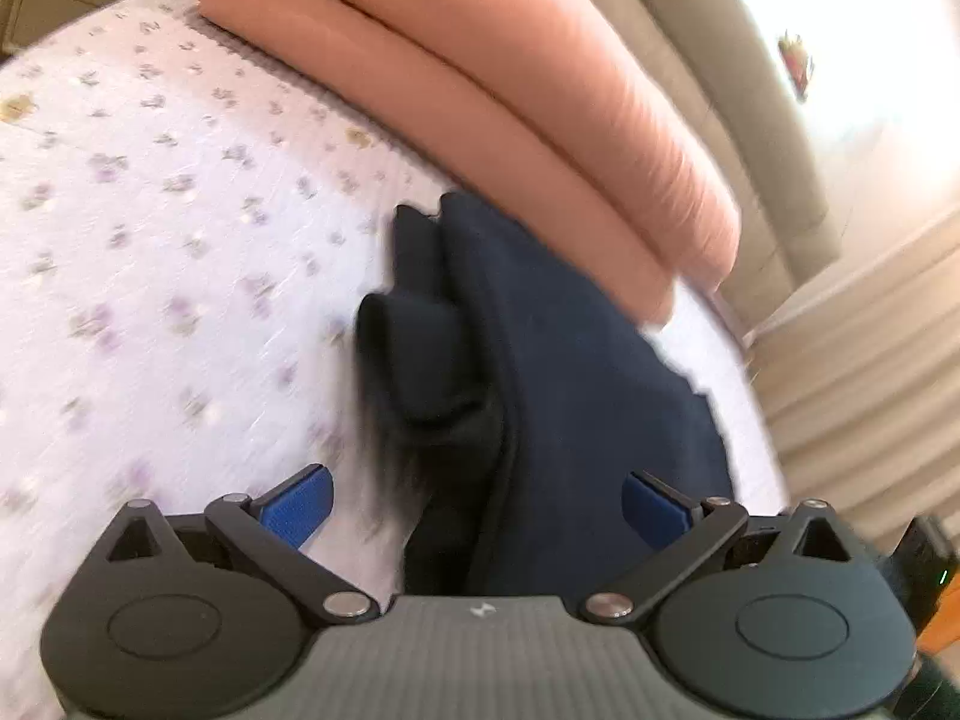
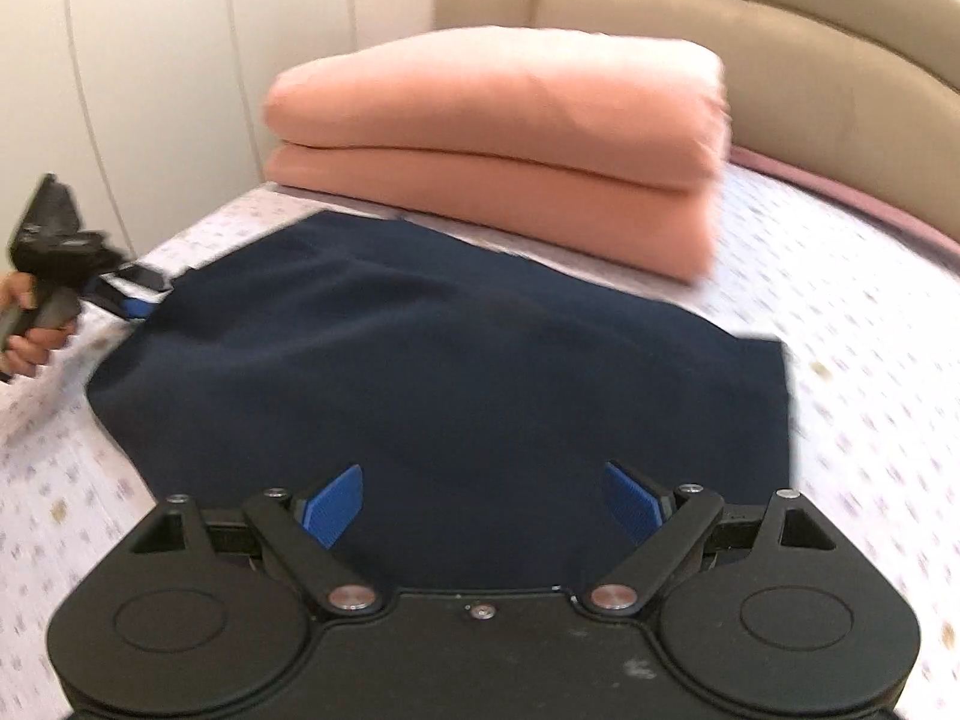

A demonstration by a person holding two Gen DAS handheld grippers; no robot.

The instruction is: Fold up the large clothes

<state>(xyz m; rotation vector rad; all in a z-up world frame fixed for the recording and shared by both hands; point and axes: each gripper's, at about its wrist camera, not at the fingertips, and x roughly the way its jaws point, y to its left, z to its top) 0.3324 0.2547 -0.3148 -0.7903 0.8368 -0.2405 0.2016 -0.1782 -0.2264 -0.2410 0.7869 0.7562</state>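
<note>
A dark navy garment [image 2: 456,360] lies flat on the bed in a roughly rectangular folded shape. In the left wrist view the garment [image 1: 570,390] shows a bunched, layered fold [image 1: 414,348] along its left side. My left gripper [image 1: 477,498] is open just above that edge, with cloth under the gap but nothing pinched. The right wrist view shows the left gripper [image 2: 129,294] held by a hand [image 2: 30,330] at the garment's far left corner. My right gripper [image 2: 483,498] is open over the garment's near edge, its blue pads [image 2: 336,504] spread wide.
A folded peach blanket [image 2: 498,138] is stacked just behind the garment, close to its far edge. The floral bedsheet [image 2: 840,330] shows to the right and left. A beige padded headboard [image 2: 720,18] stands behind, white wardrobe doors [image 2: 150,60] at the left.
</note>
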